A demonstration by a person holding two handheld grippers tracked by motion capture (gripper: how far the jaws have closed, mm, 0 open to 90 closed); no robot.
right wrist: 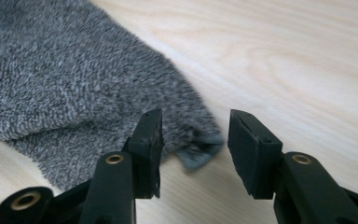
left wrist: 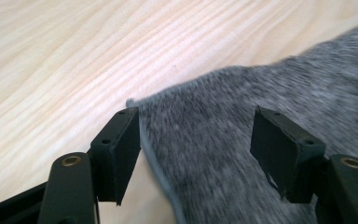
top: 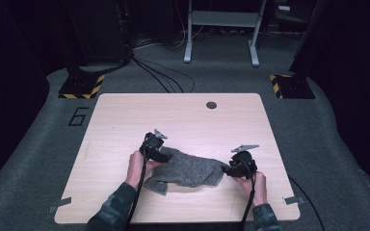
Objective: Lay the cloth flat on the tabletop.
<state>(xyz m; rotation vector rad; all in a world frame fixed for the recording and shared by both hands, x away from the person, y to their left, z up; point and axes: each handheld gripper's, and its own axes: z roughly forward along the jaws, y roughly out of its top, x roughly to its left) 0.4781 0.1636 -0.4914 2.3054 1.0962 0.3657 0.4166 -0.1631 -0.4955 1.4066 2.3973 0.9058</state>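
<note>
High view: my left tongs (top: 160,148) and right tongs (top: 231,167) sit at opposite ends of a grey towel (top: 189,169), which lies rumpled on the near half of the wooden table (top: 125,115). My left hand (top: 137,166) grips the left tool from behind; my right hand (top: 255,183) does the same on the right. Cables trail back along both forearms. A round dark hole (top: 211,105) sits in the table well beyond both tongs. On the carpet to the left of the table, a dark mark reading "6" (top: 78,116) is the one legible piece of writing. Yellow-and-black striped tape (top: 83,86) marks a stand base farther out.

Left gripper view: my left tongs (left wrist: 196,140) stand wide. The towel (left wrist: 242,121) corner lies between the pads, its hemmed edge just beside the left-hand pad (left wrist: 126,154). Nothing is pinched. Bare wood (left wrist: 74,56) runs ahead and off to one side.

Right gripper view: my right tongs (right wrist: 193,149) also stand wide. A towel (right wrist: 65,79) corner with a darker folded hem pokes into the gap, close against the left-hand pad (right wrist: 149,149) and apart from the other pad. Not clamped. Bare table (right wrist: 284,60) lies ahead of the right-hand pad.
</note>
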